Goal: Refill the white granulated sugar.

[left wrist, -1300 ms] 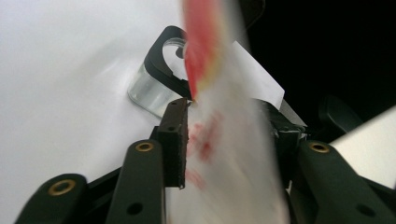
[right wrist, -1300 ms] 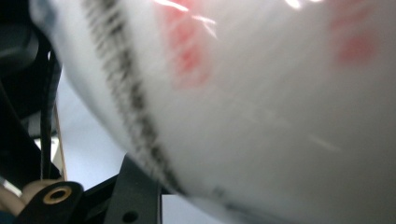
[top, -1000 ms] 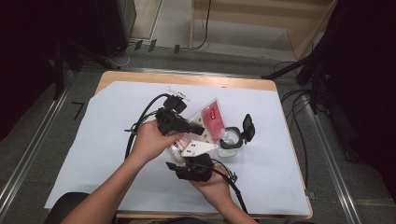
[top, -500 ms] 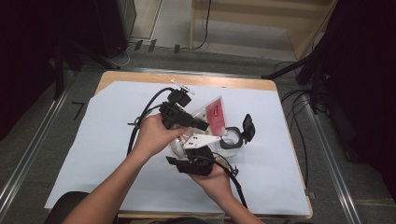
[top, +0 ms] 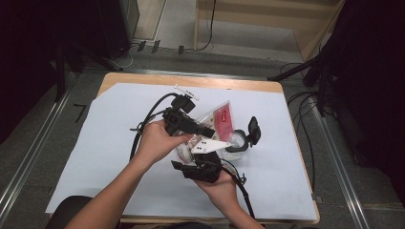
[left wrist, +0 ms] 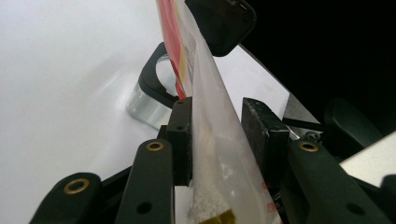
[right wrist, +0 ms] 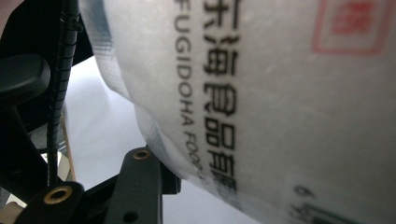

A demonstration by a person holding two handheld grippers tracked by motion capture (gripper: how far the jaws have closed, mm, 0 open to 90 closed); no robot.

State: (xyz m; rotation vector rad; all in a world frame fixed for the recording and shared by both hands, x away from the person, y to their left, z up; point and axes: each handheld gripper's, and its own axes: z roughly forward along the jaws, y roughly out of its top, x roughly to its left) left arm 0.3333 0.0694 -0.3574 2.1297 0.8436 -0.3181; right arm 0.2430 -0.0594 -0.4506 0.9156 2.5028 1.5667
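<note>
A clear plastic pouch [top: 222, 116] with a red label and pale powder inside is held up over the table's middle. My left gripper [top: 208, 133] reaches it from the left. In the left gripper view the pouch [left wrist: 210, 93] runs between the two pads; the jaws have just been opening and stand slack around it, with a gap at the right pad. My right gripper [top: 198, 156] comes from below, shut on the pouch's lower part. Its left finger [right wrist: 140, 186] lies against the printed film [right wrist: 280, 93]; the other is hidden. A clear jar [top: 237, 142] stands just behind.
The jar's black flip lid [top: 253, 130] stands open at its right side; jar [left wrist: 149, 100] and lid [left wrist: 224, 23] lie just beyond the pouch. White paper [top: 95, 157] covers the wooden table [top: 191, 80]. Black cables [top: 148, 119] trail from both grippers.
The left gripper's jaws have spread apart around the pouch. Both hands and the pouch have stayed almost where they were.
</note>
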